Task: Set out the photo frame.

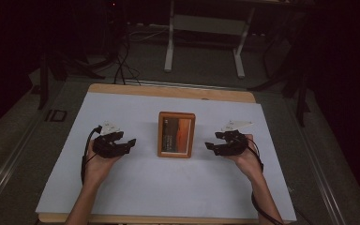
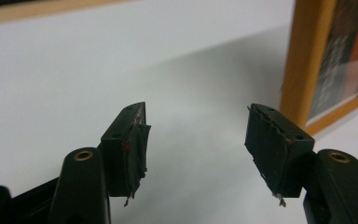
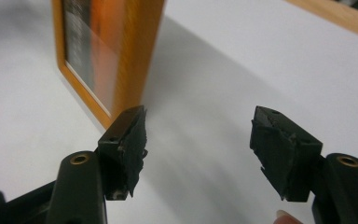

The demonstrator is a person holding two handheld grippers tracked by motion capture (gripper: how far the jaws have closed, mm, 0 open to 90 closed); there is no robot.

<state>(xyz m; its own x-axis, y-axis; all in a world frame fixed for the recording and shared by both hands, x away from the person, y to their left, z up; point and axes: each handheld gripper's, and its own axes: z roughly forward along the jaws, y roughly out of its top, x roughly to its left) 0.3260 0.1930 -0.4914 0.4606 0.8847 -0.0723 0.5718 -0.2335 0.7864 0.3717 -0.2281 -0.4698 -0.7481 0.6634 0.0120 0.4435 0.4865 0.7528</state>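
Both grippers, left (image 1: 127,140) and right (image 1: 212,146), wide open and empty, flanking the wooden picture frame (image 1: 176,134) between them.

High view looks down; both gripper views sit low, sharing the picture frame (image 1: 176,134) (close up)

Picture frame (image 1: 176,134) stands mid-table, the sole obstacle between my left gripper (image 1: 127,143) and right gripper (image 1: 210,146). White mat (image 1: 168,187) bare on both flanks and in front; nothing between either set of jaws.
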